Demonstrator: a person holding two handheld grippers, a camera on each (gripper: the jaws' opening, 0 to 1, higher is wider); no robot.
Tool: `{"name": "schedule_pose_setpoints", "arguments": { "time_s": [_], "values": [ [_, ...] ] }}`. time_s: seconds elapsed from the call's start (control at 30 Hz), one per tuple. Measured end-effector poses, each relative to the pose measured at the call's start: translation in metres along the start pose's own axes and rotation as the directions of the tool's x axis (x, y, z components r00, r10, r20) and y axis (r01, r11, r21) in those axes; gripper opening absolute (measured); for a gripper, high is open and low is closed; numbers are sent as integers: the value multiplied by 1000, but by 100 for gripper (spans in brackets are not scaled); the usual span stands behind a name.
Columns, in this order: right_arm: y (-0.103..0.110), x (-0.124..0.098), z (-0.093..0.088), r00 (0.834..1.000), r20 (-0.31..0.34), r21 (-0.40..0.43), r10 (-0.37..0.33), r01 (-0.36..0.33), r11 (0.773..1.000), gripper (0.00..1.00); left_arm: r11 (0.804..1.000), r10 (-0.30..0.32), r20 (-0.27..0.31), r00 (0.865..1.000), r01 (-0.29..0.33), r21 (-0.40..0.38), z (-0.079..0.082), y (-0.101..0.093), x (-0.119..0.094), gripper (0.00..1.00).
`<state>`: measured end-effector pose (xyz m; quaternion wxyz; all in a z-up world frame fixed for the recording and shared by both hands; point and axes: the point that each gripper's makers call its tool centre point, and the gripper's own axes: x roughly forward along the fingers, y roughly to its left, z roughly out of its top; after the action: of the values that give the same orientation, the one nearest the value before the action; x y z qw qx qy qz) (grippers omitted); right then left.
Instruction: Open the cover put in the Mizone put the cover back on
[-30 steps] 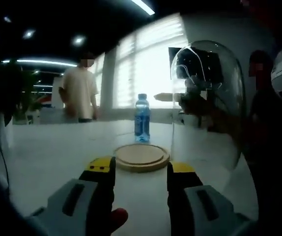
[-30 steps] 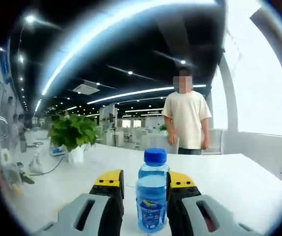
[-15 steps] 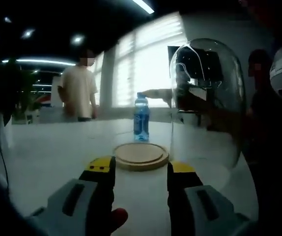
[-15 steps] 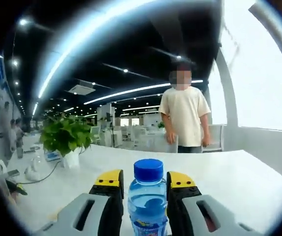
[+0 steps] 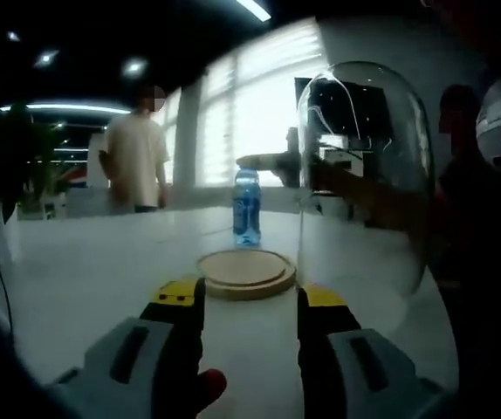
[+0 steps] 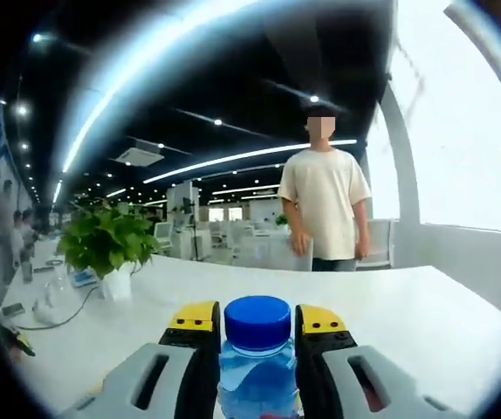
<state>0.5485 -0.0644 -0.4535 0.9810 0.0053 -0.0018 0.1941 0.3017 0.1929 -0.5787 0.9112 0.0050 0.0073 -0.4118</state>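
— Tongs first: what is seen of the left tongs [image 5: 250, 301] in the left gripper view?

— Their jaws are spread with nothing between them, low over the white desk [image 5: 85, 271]. Just ahead a round wooden base [image 5: 246, 272] lies flat and bare. The glass cover [image 5: 364, 175] is off it, to the right of the base; whether it rests on the desk cannot be told. Beyond the base the Mizone bottle [image 5: 247, 207] is seen upright, with the other tongs reaching it from the right.

— And the right gripper view?

— The right tongs [image 6: 256, 319] are clenched on the bottle [image 6: 256, 367], jaws against its sides just under the blue cap [image 6: 257, 319]. A potted plant [image 6: 102, 249] stands on the desk to the left, and a person [image 6: 325, 205] stands at the far edge.

— How is the bottle expected to handle?

— It is judged fairly light but thin-walled and smooth, so it may be squashed or slipped if pressed hard; a hold on the stiffer neck is suited. The cover is judged fragile and slick, best taken near its top and set down gently around the bottle.
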Motion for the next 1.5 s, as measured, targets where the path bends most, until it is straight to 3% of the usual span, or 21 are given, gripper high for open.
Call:
{"name": "schedule_pose_setpoints", "arguments": {
  "time_s": [0.63, 1.5],
  "values": [
    [-3, 2, -2, 998, 26, -52, -50, 51, 997, 23, 1000, -1, 0, 1000, 1, -5, -1, -2, -1, 35],
    [11, -6, -2, 1000, 20, -36, -17, 18, 999, 22, 1000, 7, 2, 1000, -7, -8, -1, -1, 0, 35]
  ]
}}
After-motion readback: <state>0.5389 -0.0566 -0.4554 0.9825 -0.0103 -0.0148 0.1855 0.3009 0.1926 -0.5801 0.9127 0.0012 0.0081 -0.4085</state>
